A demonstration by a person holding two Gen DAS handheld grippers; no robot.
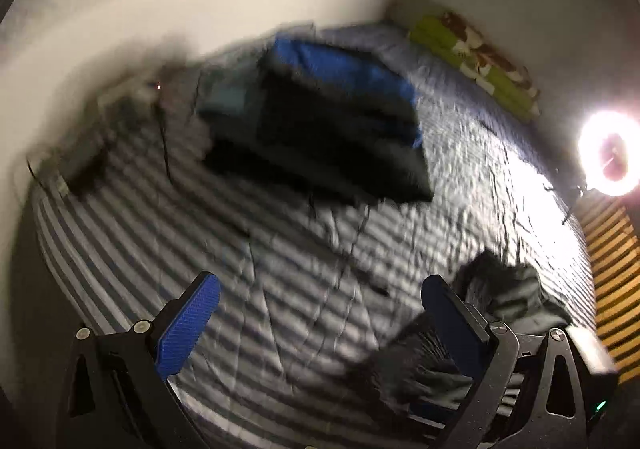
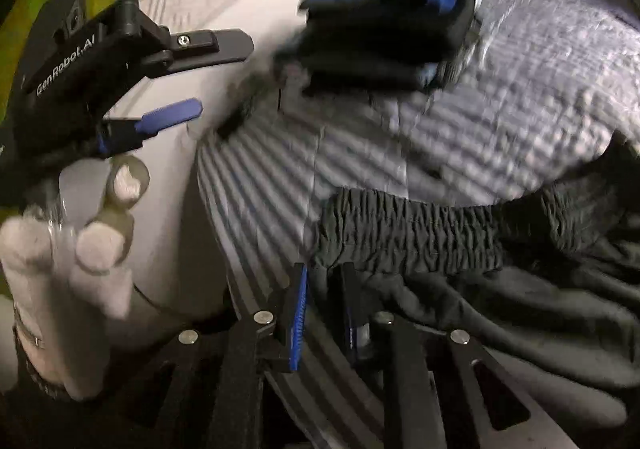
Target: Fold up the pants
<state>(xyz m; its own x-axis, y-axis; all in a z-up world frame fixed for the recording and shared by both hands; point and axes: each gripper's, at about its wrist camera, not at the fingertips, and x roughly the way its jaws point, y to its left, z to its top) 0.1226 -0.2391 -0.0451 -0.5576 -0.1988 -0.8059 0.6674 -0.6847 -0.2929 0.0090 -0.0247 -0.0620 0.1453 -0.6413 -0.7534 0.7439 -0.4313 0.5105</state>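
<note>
Dark grey pants [image 2: 460,289] with a gathered elastic waistband [image 2: 408,233] lie crumpled on the striped bed. My right gripper [image 2: 325,309] sits at the waistband's left corner, its jaws nearly together with dark cloth pinched between the blue pads. My left gripper [image 1: 320,313] stands wide open over bare striped cover with nothing between its fingers. Part of the pants [image 1: 504,297] bunches just right of its right finger. In the right wrist view the left gripper [image 2: 226,75] hangs open at the upper left, held by a white-gloved hand [image 2: 80,241].
A folded stack of dark and blue clothes [image 1: 320,117] [image 2: 384,29] rests further up the striped bedcover [image 1: 240,257]. A green patterned pillow [image 1: 480,57] lies at the head. A bright ring light [image 1: 610,153] stands to the right, above yellow slats [image 1: 612,289]. A white wall [image 1: 100,21] borders the left.
</note>
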